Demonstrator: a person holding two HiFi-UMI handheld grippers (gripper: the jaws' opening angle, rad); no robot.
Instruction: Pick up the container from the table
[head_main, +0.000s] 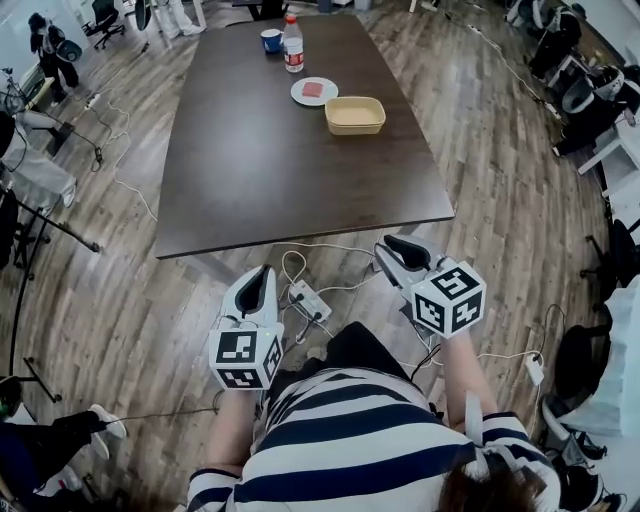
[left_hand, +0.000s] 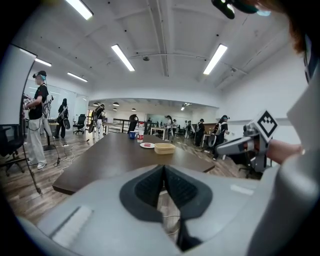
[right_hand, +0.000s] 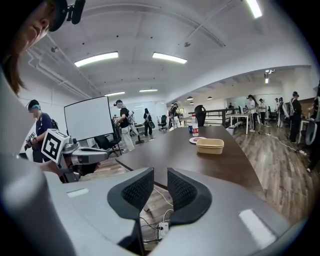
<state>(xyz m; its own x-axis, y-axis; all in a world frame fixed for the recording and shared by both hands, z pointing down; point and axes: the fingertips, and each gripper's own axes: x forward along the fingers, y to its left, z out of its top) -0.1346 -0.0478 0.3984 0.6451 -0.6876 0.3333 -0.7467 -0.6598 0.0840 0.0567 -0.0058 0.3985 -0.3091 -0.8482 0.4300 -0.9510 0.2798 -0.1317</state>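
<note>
Big open office room with wood-plank floor (head_main: 500, 180), and a long dark table (head_main: 250, 170) running away from the person wearing the rig. People are standing around in the background, and cables trail over the floor.

So the container (head_main: 355, 115) is a tan, shallow rectangular tub with rounded corners, sitting open side up on the far half of the table, close to the right long edge. Its long axis runs across the table, parallel to the near and far short edges, so one long side faces back toward the person. It looks empty from above. Just beside it, toward the far-left, there's a white plate (head_main: 314, 91) with a small reddish piece on it. Further along toward the far edge are a clear bottle (head_main: 292, 45) with a red label and a blue cup (head_main: 271, 40), standing next to each other.

Both grippers are off the table, hanging over the floor just short of the near edge and well apart from the container. The left gripper (head_main: 258, 285) has its jaws closed together at the tips with nothing between them. The right gripper (head_main: 400, 250) has its jaws standing apart with a clear gap, also with nothing in them, only floor and a white power strip (head_main: 310, 300) visible below. Both point roughly up the table toward the far end, tilted a bit down. The person's striped shirt (head_main: 350, 440) fills the bottom of the head view.
</note>
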